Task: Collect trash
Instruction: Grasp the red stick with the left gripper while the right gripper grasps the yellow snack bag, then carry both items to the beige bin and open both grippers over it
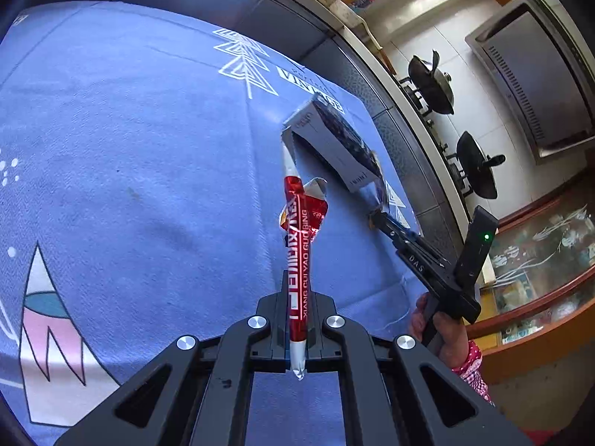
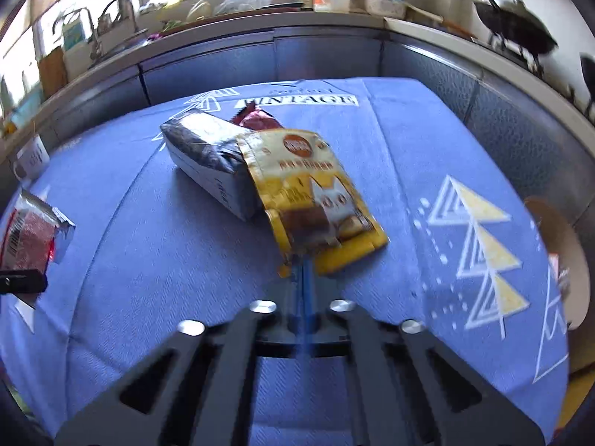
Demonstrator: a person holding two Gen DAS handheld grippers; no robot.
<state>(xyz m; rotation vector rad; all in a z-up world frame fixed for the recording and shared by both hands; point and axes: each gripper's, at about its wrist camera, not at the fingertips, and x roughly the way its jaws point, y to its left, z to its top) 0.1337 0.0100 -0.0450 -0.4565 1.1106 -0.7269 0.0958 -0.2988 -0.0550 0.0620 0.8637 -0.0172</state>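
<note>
My left gripper (image 1: 297, 297) is shut on a red and white snack wrapper (image 1: 297, 245), which stands edge-on between the jaws above the blue tablecloth (image 1: 130, 148). My right gripper (image 2: 303, 275) is shut on the lower edge of a yellow wrapper (image 2: 316, 193) with a cat picture. That wrapper leans against a grey and white box (image 2: 208, 160) lying on the cloth. A maroon wrapper (image 2: 256, 119) pokes out behind the box. The left wrist view shows the right gripper (image 1: 375, 219), held by a hand in a pink sleeve, with its tip beside the box (image 1: 331, 145).
A white cup (image 2: 31, 158) stands at the table's left edge and a brown round object (image 2: 557, 260) at its right edge. A kitchen counter (image 2: 260, 29) crowded with bottles runs behind the table. Pans (image 1: 431, 81) sit on a stove.
</note>
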